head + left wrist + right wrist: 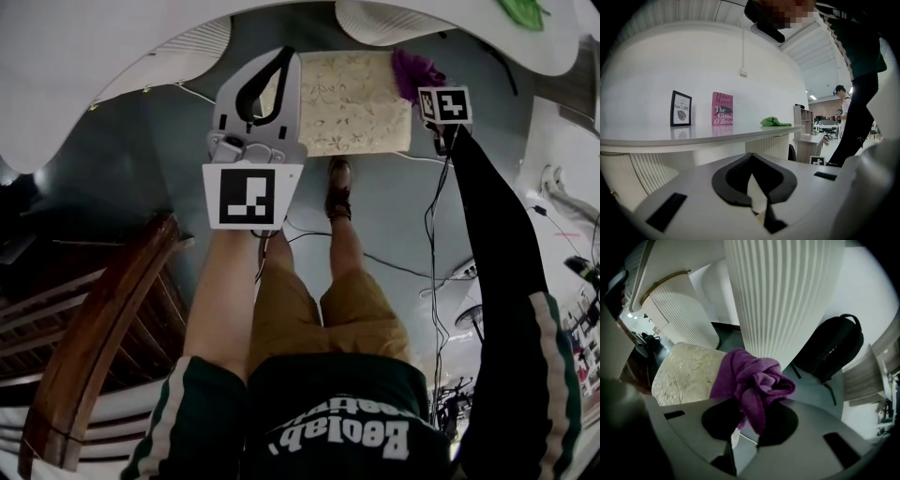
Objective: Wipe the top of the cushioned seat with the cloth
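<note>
The cushioned seat [352, 103], with a cream floral top, stands on the floor ahead of my feet and also shows in the right gripper view [682, 373]. My right gripper [752, 404] is shut on a bunched purple cloth [752, 376]. In the head view, that cloth [417, 70] hangs at the seat's far right corner, with the right gripper [429, 86] just beside the seat's edge. My left gripper [284, 56] is held over the seat's left side; its black fingertips [751, 157] meet with nothing between them.
A white ribbed column [783, 296] rises right behind the seat, with a black backpack [834, 350] beside it. Cables [394, 264] trail across the floor. A wooden rail [103, 328] is at my left. A white counter [703, 136] holds books and a green cloth [774, 122].
</note>
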